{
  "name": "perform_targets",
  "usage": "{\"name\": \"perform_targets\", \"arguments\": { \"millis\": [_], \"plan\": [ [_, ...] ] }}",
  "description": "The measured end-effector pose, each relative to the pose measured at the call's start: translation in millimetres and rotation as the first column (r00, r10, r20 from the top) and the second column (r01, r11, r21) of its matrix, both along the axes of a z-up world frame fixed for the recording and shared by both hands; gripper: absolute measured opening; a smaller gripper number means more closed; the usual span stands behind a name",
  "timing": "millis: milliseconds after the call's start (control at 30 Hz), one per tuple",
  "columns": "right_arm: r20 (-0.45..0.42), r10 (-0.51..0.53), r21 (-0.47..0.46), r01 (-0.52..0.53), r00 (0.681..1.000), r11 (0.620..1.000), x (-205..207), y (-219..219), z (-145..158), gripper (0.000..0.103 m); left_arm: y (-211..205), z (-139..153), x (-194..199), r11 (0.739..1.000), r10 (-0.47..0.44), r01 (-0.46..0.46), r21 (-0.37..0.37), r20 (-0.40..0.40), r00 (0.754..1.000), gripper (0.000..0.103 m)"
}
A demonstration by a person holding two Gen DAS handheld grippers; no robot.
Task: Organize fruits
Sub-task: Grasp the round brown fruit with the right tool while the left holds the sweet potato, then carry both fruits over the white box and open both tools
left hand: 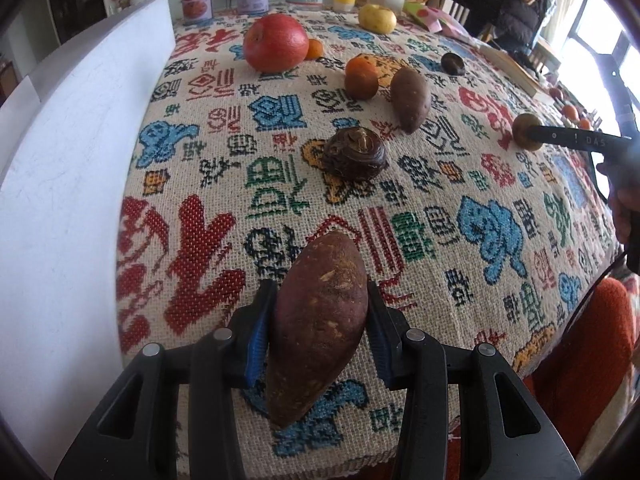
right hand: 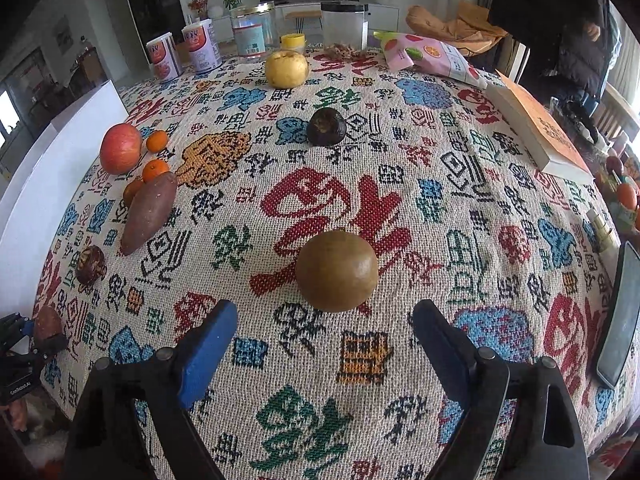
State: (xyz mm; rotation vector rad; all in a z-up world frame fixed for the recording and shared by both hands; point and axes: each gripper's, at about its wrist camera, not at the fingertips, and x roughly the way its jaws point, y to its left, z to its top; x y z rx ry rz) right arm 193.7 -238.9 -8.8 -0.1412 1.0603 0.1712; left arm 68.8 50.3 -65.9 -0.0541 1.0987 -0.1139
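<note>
My left gripper (left hand: 320, 292) is shut on a reddish-brown sweet potato (left hand: 320, 328), held lengthwise just above the patterned tablecloth (left hand: 224, 184). In the right wrist view that sweet potato (right hand: 48, 324) shows at the far left edge. My right gripper (right hand: 324, 314) is open, its blue pads (right hand: 208, 344) wide apart, and a round brown fruit (right hand: 337, 270) lies on the cloth just ahead of the fingertips, untouched. Farther left lie a second sweet potato (right hand: 149, 212), a red apple (right hand: 120, 154), small tangerines (right hand: 155, 170) and a dark knobbly root (right hand: 91, 265).
A white board (left hand: 72, 160) stands along the table's left side. A dark round fruit (right hand: 326, 126) and a yellow fruit (right hand: 286, 68) lie farther back. Cans and jars (right hand: 254, 32) line the far edge. On the right lie a book (right hand: 540, 128) and a phone (right hand: 618, 316).
</note>
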Motion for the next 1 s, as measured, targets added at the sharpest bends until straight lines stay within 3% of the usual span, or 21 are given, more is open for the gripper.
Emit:
{"name": "perform_targets", "arguments": {
  "millis": [100, 167, 433, 533, 667, 767, 833, 933, 1000],
  "plan": [
    [-0.029, -0.002, -0.008, 0.002, 1.000, 1.000, 21.3, 2.4, -12.1, 0.074, -1.1, 0.1, 0.1, 1.000, -0.002, 0.002, 0.006, -0.002, 1.000, 0.044],
    [-0.042, -0.014, -0.017, 0.014, 0.999, 1.000, 30.6, 2.4, -19.1, 0.050, -0.3, 0.9, 0.2, 1.000, 0.006, -0.006, -0.001, 0.001, 1.000, 0.043],
    [-0.063, 0.002, 0.136, 0.007, 0.998, 0.991, -6.2, 17.8, -7.3, 0.049, 18.3, 26.6, -5.9, 0.979, 0.055, -0.049, -0.197, 0.025, 0.998, 0.042],
    [-0.082, 0.054, 0.161, -0.040, 0.995, 0.986, -25.1, 42.4, -2.8, 0.049, 30.3, 52.2, -14.5, 0.954, 0.081, -0.073, -0.292, 0.017, 0.997, 0.042],
    [-0.073, 0.175, 0.219, -0.155, 0.982, 0.963, -41.1, 102.3, 16.2, 0.049, 68.2, 109.2, -35.3, 0.918, 0.138, -0.106, -0.381, 0.057, 0.989, 0.042],
    [-0.025, 0.300, 0.291, -0.280, 0.954, 0.915, -50.9, 167.9, 44.9, 0.049, 118.0, 148.5, -53.0, 0.915, 0.244, -0.187, -0.358, 0.121, 0.962, 0.043],
    [0.016, 0.387, 0.348, -0.368, 0.922, 0.862, -59.3, 218.3, 65.8, 0.049, 153.2, 160.8, -62.1, 0.910, 0.334, -0.278, -0.308, 0.148, 0.931, 0.043],
    [0.059, 0.510, 0.413, -0.486, 0.858, 0.770, -75.5, 294.6, 86.8, 0.049, 199.9, 147.0, -68.2, 0.876, 0.466, -0.436, -0.207, 0.130, 0.875, 0.043],
    [0.053, 0.581, 0.440, -0.541, 0.812, 0.716, -86.8, 341.1, 88.2, 0.049, 222.0, 125.3, -67.5, 0.851, 0.518, -0.502, -0.154, 0.085, 0.851, 0.043]
  ]
}}
